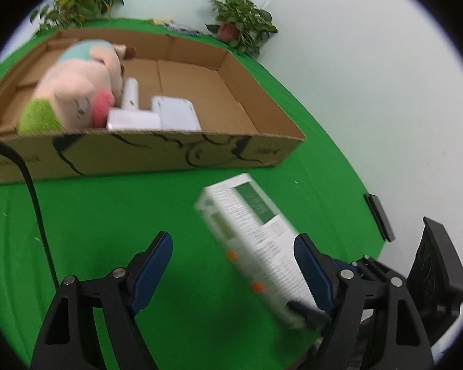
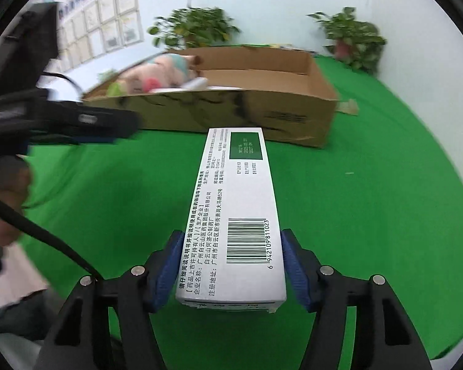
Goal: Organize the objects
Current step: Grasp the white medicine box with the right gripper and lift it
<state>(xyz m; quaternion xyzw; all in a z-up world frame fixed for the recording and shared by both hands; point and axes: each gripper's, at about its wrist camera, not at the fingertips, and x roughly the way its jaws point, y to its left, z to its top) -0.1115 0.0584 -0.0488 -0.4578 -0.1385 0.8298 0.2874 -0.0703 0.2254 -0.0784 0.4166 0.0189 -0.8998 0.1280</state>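
Note:
A long white medicine box [image 2: 234, 203] with a green panel and a barcode sticks forward from my right gripper [image 2: 233, 234], whose blue pads [image 2: 169, 262] press on both of its long sides; it hangs above the green cloth. In the left wrist view the same box [image 1: 250, 231] is blurred and slants across beside the right finger of my left gripper [image 1: 233, 240], which stands open; its left pad [image 1: 154, 265] is far from the box. Behind lies a shallow cardboard tray [image 1: 169, 154] [image 2: 262, 114] holding a pink plush toy [image 1: 77, 92] [image 2: 157, 71] and white boxes [image 1: 173, 114].
Green cloth [image 1: 108, 215] covers the table, and its edge curves along the right by the pale wall. Two potted plants [image 1: 244, 18] [image 2: 352, 37] stand behind the tray. The other gripper's black body [image 2: 77, 120] and a hand [image 2: 3, 203] fill the left of the right wrist view.

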